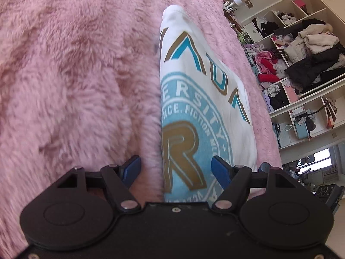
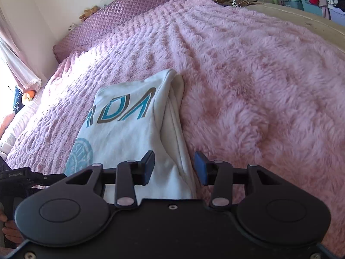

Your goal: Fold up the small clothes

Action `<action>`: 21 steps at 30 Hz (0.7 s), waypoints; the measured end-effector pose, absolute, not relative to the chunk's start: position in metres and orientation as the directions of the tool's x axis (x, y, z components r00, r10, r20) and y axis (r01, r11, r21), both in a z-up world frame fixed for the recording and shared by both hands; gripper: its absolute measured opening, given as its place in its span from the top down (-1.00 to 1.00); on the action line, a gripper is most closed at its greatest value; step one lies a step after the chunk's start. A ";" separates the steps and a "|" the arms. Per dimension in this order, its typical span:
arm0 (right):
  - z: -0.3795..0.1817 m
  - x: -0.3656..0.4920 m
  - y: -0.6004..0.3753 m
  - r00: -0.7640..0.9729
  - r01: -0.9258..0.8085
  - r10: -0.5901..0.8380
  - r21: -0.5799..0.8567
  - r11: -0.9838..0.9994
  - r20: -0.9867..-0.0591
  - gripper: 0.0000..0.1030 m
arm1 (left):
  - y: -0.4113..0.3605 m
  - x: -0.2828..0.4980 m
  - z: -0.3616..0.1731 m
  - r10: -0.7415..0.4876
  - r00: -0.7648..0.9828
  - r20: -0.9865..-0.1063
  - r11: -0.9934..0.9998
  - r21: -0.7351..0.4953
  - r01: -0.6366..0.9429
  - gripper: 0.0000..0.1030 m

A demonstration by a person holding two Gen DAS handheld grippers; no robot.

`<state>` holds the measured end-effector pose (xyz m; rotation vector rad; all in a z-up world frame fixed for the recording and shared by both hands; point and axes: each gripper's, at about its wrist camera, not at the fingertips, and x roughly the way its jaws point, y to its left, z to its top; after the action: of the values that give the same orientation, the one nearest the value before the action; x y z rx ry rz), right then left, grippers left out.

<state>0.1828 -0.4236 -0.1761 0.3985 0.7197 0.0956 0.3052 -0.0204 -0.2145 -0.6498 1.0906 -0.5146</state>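
A white T-shirt (image 1: 194,99) with a blue and brown print lies folded into a long strip on the pink fluffy blanket (image 1: 75,75). My left gripper (image 1: 175,169) is open, its blue fingers astride the shirt's left folded edge at the near end. In the right wrist view the same shirt (image 2: 133,125) shows its folded layers on the right side. My right gripper (image 2: 174,167) is open, its fingers astride the shirt's right edge near its near end. Neither gripper holds cloth.
The blanket (image 2: 258,86) covers the whole bed. A purple quilted headboard (image 2: 120,15) stands at the far end. Open shelves (image 1: 301,54) stuffed with clothes stand to the right of the bed. The left gripper's body (image 2: 17,179) shows at the left edge.
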 end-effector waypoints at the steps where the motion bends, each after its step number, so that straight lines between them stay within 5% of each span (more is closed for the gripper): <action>1: -0.180 0.179 -0.422 0.747 0.058 0.215 0.383 0.922 -0.630 0.19 | -0.019 0.298 -0.217 -0.678 0.378 -0.630 0.697 -0.715 0.056 -0.42; 7: -0.185 0.171 -0.412 0.751 0.080 0.175 0.351 0.933 -0.637 0.43 | -0.024 0.287 -0.224 -0.708 0.336 -0.620 0.660 -0.751 0.006 -0.27; 8: -0.184 0.170 -0.410 0.753 0.080 0.166 0.339 0.938 -0.637 0.58 | -0.027 0.283 -0.221 -0.697 0.338 -0.632 0.675 -0.737 0.016 -0.02; 9: -0.181 0.170 -0.409 0.756 0.082 0.159 0.333 0.939 -0.635 0.68 | -0.028 0.283 -0.217 -0.700 0.344 -0.626 0.676 -0.736 0.037 0.63; 10: -0.178 0.168 -0.410 0.761 0.082 0.162 0.341 0.936 -0.628 0.70 | -0.028 0.283 -0.216 -0.700 0.341 -0.628 0.677 -0.736 0.034 0.71; 21: -0.201 0.165 -0.412 0.735 0.113 0.135 0.317 0.942 -0.665 0.76 | -0.016 0.276 -0.233 -0.658 0.332 -0.676 0.732 -0.678 0.072 0.54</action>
<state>0.1647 -0.4117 -0.2009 0.3511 0.7494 0.0124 0.2762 -0.0161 -0.2332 -0.6045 1.1433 -0.5164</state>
